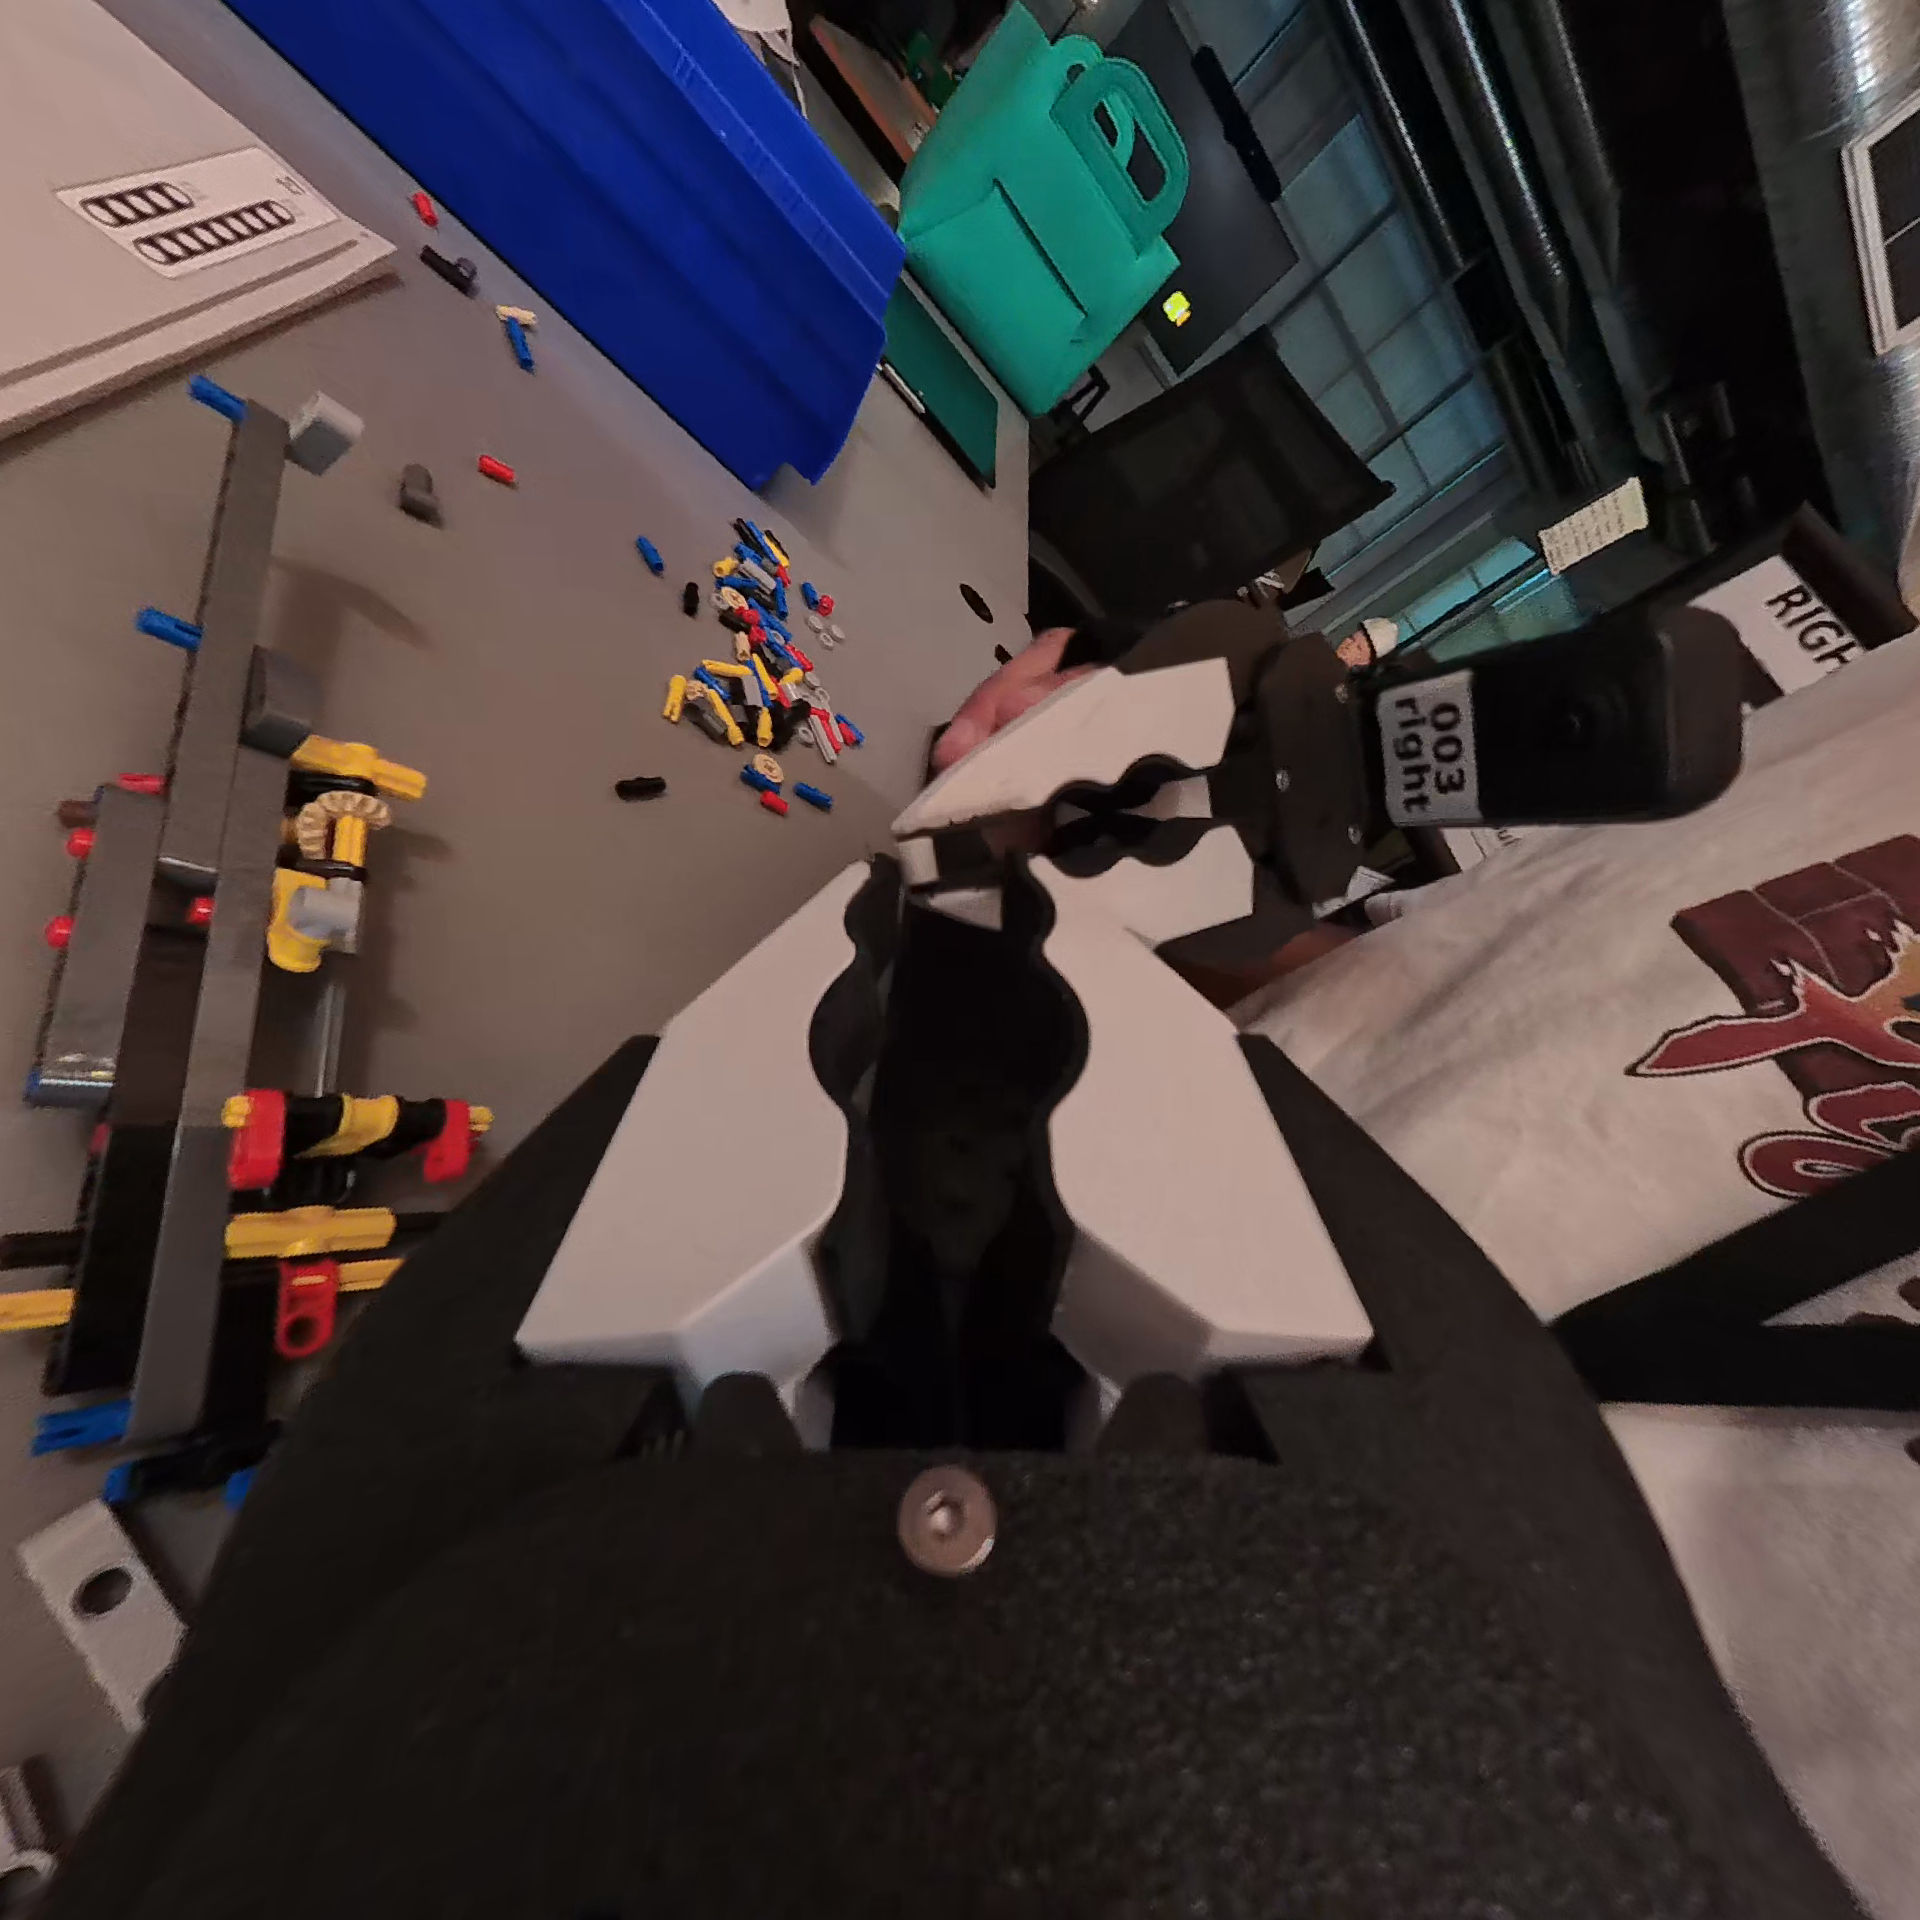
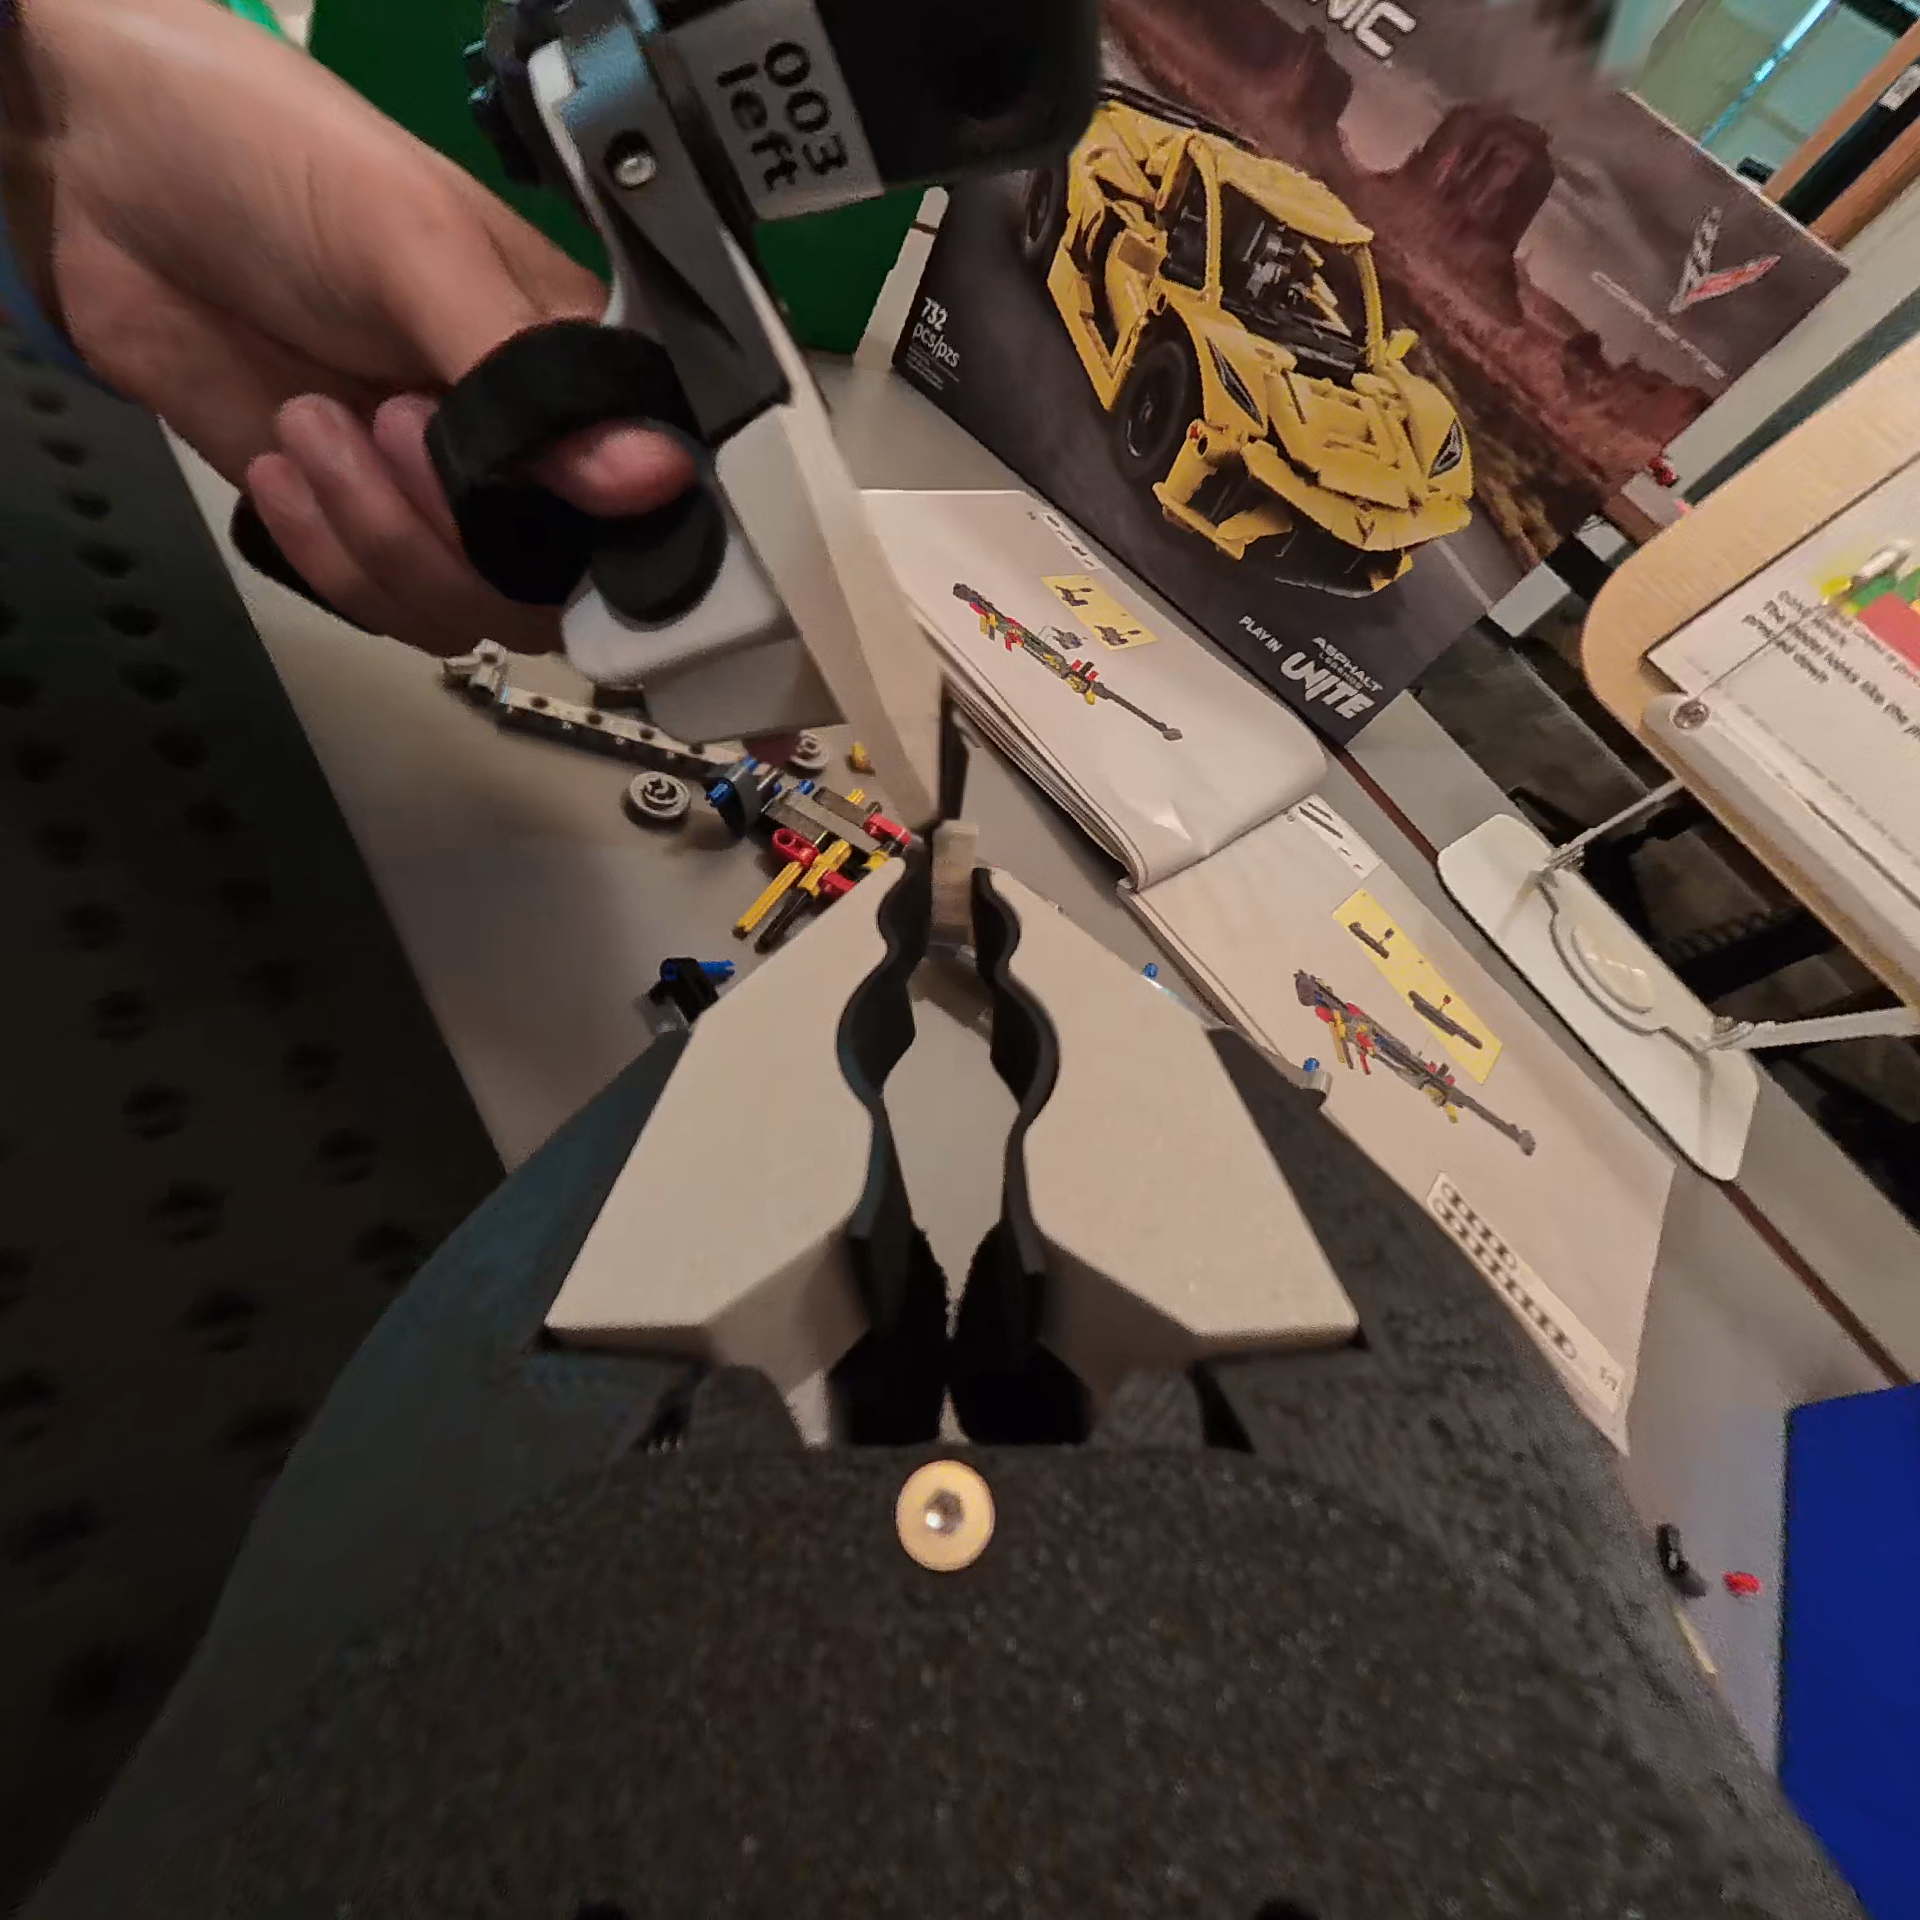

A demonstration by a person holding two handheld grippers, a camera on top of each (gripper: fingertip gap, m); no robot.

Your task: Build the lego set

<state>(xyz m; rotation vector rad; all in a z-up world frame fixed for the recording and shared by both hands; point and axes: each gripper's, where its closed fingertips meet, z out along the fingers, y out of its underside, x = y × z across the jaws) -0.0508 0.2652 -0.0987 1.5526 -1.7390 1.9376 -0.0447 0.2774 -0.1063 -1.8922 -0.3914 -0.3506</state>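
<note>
My right gripper (image 2: pixel 948 883) is shut on a small light grey Lego piece (image 2: pixel 954 862) held at its fingertips. My left gripper (image 2: pixel 935 800) comes down from above, its tip just over that piece. In the left wrist view the right gripper (image 1: pixel 914 847) reaches in from the right and brings the grey piece (image 1: pixel 920 860) to the tips of my left gripper (image 1: pixel 956 883). The left jaws stand a little apart; the gap between them is dark and I cannot tell what is in it. A partly built model (image 1: pixel 208 935) of long grey beams with yellow, red and blue parts lies on the table.
A pile of loose small parts (image 1: pixel 764 665) lies mid-table, with a blue bin (image 1: pixel 623 208) behind it. The open instruction booklet (image 2: pixel 1091 675) and the set's box (image 2: pixel 1299 364) stand ahead of the right gripper. A person's hand (image 2: pixel 312 312) holds the left gripper. Both grippers' tips are close together, under 4 cm apart.
</note>
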